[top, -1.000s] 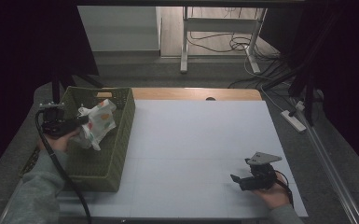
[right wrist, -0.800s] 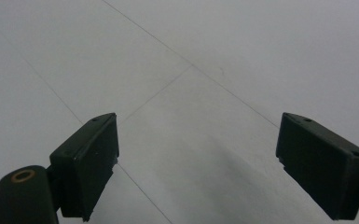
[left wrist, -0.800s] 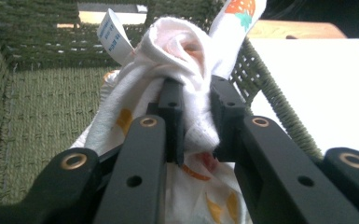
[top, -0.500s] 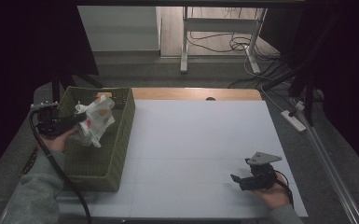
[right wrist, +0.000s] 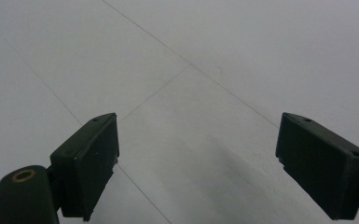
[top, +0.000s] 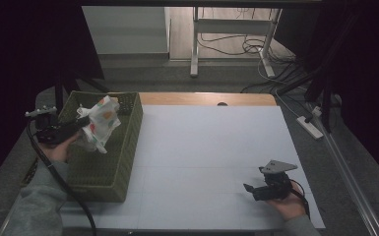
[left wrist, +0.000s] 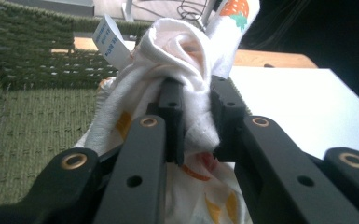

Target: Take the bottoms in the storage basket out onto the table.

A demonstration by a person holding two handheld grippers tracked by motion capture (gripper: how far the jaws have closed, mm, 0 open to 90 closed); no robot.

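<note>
Two grippers are mine to mind, and only one is busy. Starting at the far left, my left gripper (top: 81,123) has its jaws pinched tight on a bunched fold of the white printed cloth (top: 98,124), which hangs lifted over the green woven basket (top: 123,162) at the table's left edge; in the left gripper view the cloth (left wrist: 177,56) bulges up between my pads with its paper tag (left wrist: 112,42) sticking out toward the basket's far wall. I judge the step in hand to be carrying this cloth out of the basket and onto the white table surface (top: 211,142). To do that well I should keep the pinch firm, since the hold is on a loose gathered fold that could slide out, and raise the hanging tail clear of the basket's near rim before swinging rightward, so it does not snag on the weave. A slow, level carry should keep the cloth from swinging. Farther right, the table lies bare and ready to take it. At the lower right, my right gripper (top: 256,189) rests low near the table's front edge with its jaws spread wide apart around nothing, its pads (right wrist: 91,163) looking over plain white surface, well placed to help flatten the cloth once it lands.
</note>
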